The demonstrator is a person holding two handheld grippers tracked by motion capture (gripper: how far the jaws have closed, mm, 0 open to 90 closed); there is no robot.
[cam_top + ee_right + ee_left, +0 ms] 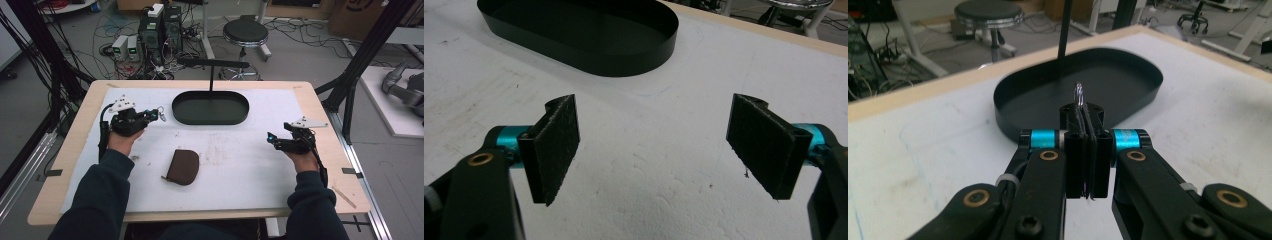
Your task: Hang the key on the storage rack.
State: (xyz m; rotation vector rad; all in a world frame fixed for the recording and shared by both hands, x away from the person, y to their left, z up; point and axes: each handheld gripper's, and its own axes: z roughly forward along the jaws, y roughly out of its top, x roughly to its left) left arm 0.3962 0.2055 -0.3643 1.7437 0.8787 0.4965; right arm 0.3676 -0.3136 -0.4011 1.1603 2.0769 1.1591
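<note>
At the bottom of the high view, dark sleeves lead to the left gripper (150,116) at centre left, its jaws pinched on a small metal ring (1078,93), and the right gripper (272,140) at centre right, jaws spread wide with nothing between. A brown zip pouch (183,166) lies between them on the white mat (240,175). An oval black tray (210,107) sits above centre.

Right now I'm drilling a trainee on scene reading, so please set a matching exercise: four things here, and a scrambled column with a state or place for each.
Things:
1. left gripper
2. right gripper
3. brown pouch
4. black oval tray

States or places:
A. jaws spread wide apart
B. lies on the white mat between the two hands
C. shut on a small metal ring
D. toward the table's far edge, with a post rising behind it

Pairs: 1-C, 2-A, 3-B, 4-D
</note>
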